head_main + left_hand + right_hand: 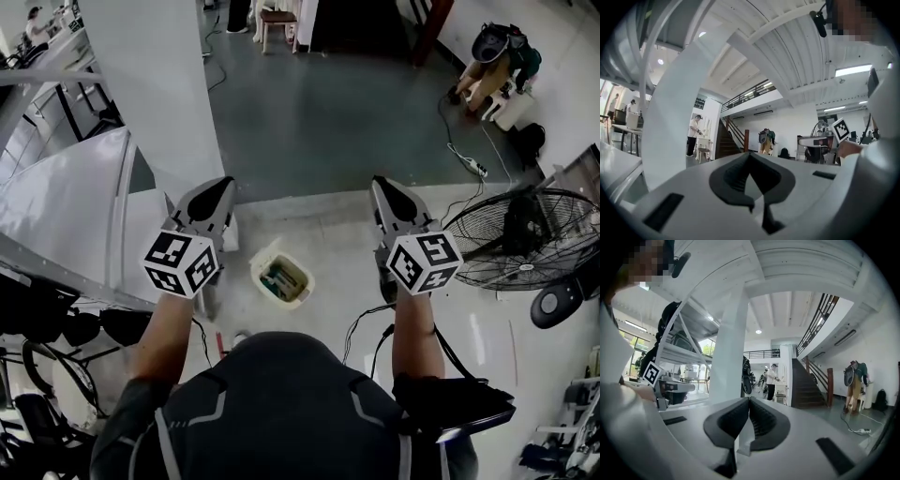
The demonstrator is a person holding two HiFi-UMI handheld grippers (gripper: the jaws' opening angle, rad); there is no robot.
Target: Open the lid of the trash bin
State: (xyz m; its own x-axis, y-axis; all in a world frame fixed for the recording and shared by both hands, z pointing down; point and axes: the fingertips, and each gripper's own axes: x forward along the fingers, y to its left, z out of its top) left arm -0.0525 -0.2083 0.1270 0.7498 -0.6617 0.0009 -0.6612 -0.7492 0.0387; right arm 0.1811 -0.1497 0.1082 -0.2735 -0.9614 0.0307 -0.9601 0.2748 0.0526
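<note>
Dark top and bare forearms fill the bottom of the head view, and each hand carries a gripper out in front. Left gripper (222,185) is up and level, marker cube (181,263) at the wrist. Its own view shows the ribbed pads (733,176) brought together at the tips with nothing between them. Right gripper (381,184) is the same story. Its pads (761,420) meet at the tips and it is empty too, with its cube (424,262) facing the camera.

Down on the pale floor sits the trash bin (281,278), small and cream. In the head view it lies between the two grippers and well below them, touched by neither. From above, its top shows a dark greenish inside.

Further right, a big floor fan (525,239) rests on the floor. A white pillar (155,84) rises at left beside a sloping white panel (66,197). Beyond lies grey-green floor with a cable and power strip (466,161). At the far wall a person (492,61) is crouched low.
</note>
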